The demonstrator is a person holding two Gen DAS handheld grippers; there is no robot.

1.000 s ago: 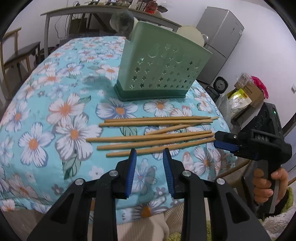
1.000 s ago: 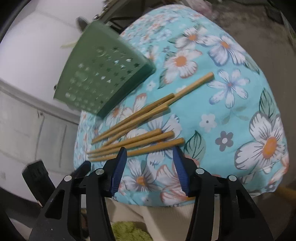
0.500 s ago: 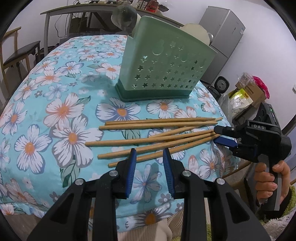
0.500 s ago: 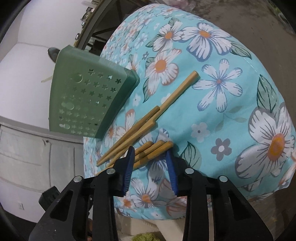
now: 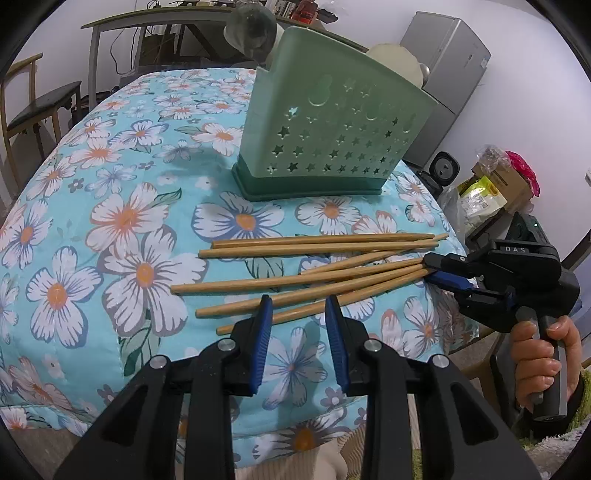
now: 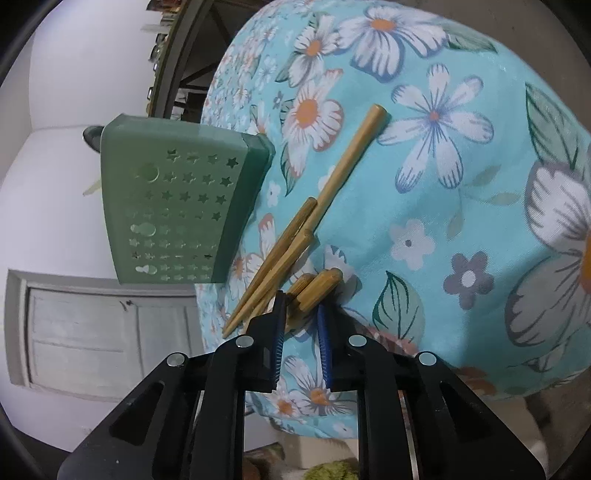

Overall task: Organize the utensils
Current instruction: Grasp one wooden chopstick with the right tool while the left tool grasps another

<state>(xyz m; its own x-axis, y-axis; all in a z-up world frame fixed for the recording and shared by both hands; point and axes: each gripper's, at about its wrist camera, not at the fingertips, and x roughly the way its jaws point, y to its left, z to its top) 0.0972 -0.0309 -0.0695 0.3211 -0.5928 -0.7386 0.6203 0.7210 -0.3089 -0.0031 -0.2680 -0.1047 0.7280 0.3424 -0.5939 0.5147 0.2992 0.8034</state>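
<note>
Chopsticks (image 5: 314, 273), six wooden ones, lie loosely fanned on the flowered turquoise tablecloth (image 5: 122, 221), near the table's front edge, thick ends pointing left in the left wrist view, thin tips converging toward the right edge. Top two lie parallel and touching; lower four splay out from the tips.

Right gripper (image 6: 301, 321) sits at the tip end of the bundle. Its jaws are closing, with the ends of two of the lower chopsticks between the blue pads (image 6: 325, 347); in the right wrist view the pads look just about on the wood, though firm contact cannot be confirmed. From the left wrist view the same gripper (image 5: 434, 271) meets the tips at the table's right edge, a person's hand (image 5: 543, 354) wrapped round its handle.

Left gripper (image 5: 297, 325) hovers over the near edge of the cloth, jaws narrowly parted, nothing between them; the nearest chopstick passes just behind its fingertips.

Green utensil holder (image 5: 332, 136), pierced with stars and moons, stands upright on the cloth beyond the chopsticks, apart from them.

Background: grey refrigerator (image 5: 447, 85), wooden chair (image 5: 33, 107), side table (image 5: 177, 22) with clutter.
</note>
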